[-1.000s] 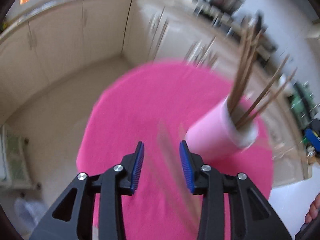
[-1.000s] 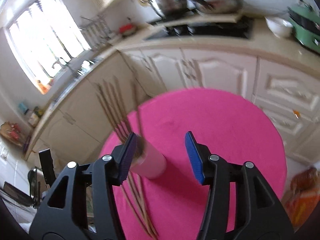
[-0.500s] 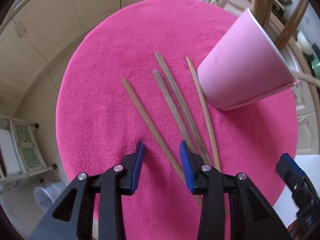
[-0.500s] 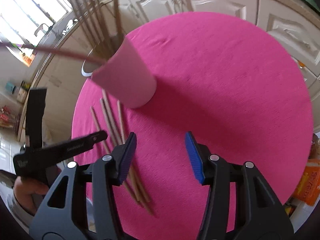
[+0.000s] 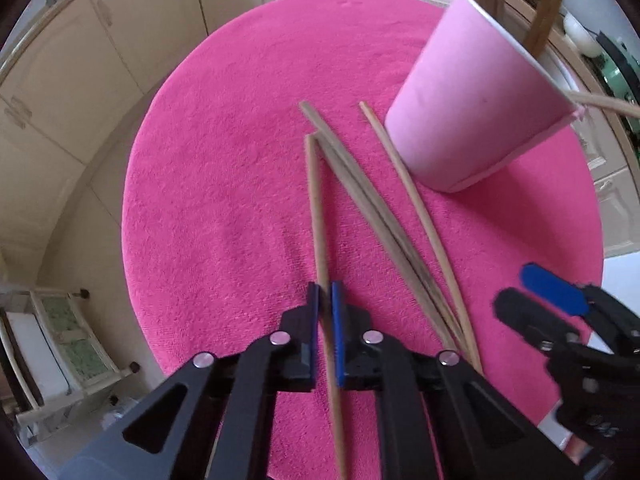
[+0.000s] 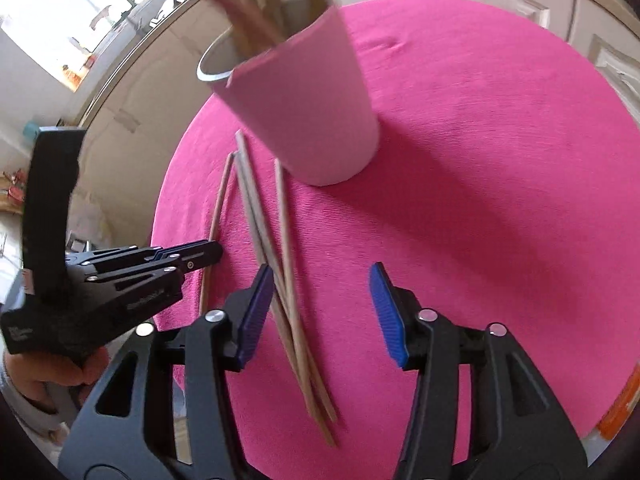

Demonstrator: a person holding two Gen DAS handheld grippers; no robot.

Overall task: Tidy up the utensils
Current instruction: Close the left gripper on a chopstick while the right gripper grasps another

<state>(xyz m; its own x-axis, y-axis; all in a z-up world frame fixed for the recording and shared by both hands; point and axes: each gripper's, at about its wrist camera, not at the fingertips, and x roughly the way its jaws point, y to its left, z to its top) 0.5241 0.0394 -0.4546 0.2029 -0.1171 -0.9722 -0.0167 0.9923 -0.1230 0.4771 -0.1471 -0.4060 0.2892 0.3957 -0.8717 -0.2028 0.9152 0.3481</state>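
- Kitchen w/ cream cabinets around; round pink cloth (image 5: 224,184) covers the table.
- Pink cup (image 5: 476,120) stands on cloth, already holds a bunch of chopsticks – that part looks done.
- Four loose chopsticks lie on cloth beside cup.
- Left gripper (image 5: 325,304): jaws nearly together, pinching leftmost chopstick (image 5: 316,208) partway along its length; stick apparently on or barely off the cloth, can't tell.
- Right gripper (image 6: 320,300): jaws wide, empty, hovering over the other three chopsticks (image 6: 280,248).
- Left to do, my guess: lift held stick into cup, then the three others.
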